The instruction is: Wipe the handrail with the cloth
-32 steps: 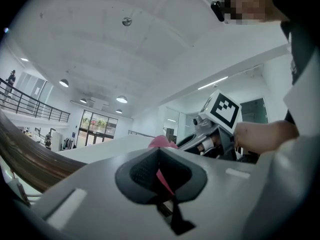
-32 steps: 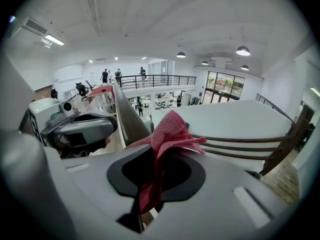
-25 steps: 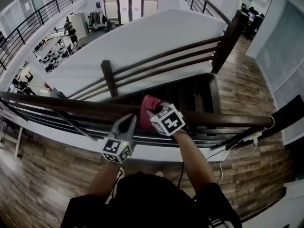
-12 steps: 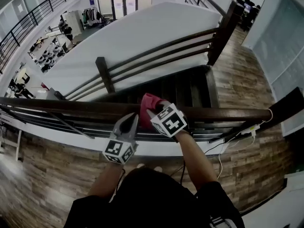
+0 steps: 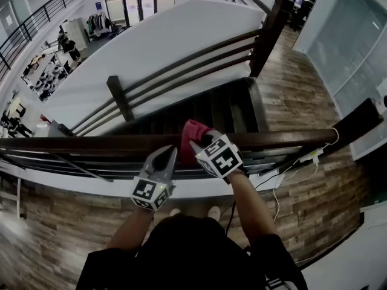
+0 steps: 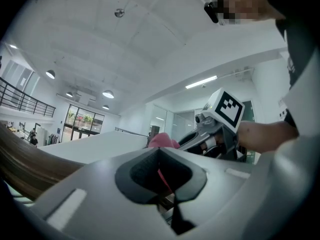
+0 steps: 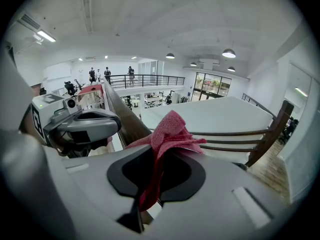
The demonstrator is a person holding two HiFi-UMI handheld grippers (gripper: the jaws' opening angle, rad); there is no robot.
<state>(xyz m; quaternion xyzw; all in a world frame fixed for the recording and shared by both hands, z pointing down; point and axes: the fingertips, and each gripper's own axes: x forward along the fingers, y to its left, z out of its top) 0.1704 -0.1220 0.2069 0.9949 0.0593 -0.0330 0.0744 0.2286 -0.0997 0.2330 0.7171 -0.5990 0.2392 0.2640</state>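
On smooth wooden handrail [image 5: 91, 142], right tool [image 5: 195, 145] pinches nubbly red cloth [image 5: 194, 130]; left tool [image 5: 167, 152] closed.

**Layout at handrail**

Found cloth [image 5: 193, 130] on top of handrail [image 5: 91, 142], clamped between jaws of right gripper [image 5: 196, 145]. Located left gripper [image 5: 167, 153] just left of cloth, at handrail's near edge, jaws together. Noted stairs [image 5: 211, 110] beyond and below handrail, 2nd railing [image 5: 121, 98] behind stairs. Recorded cable [image 5: 277, 198] under handrail at right.

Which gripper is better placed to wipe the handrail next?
Right, likely. The right gripper has its jaws shut on the red cloth, which lies over the handrail; the left gripper is shut beside it, holding nothing.
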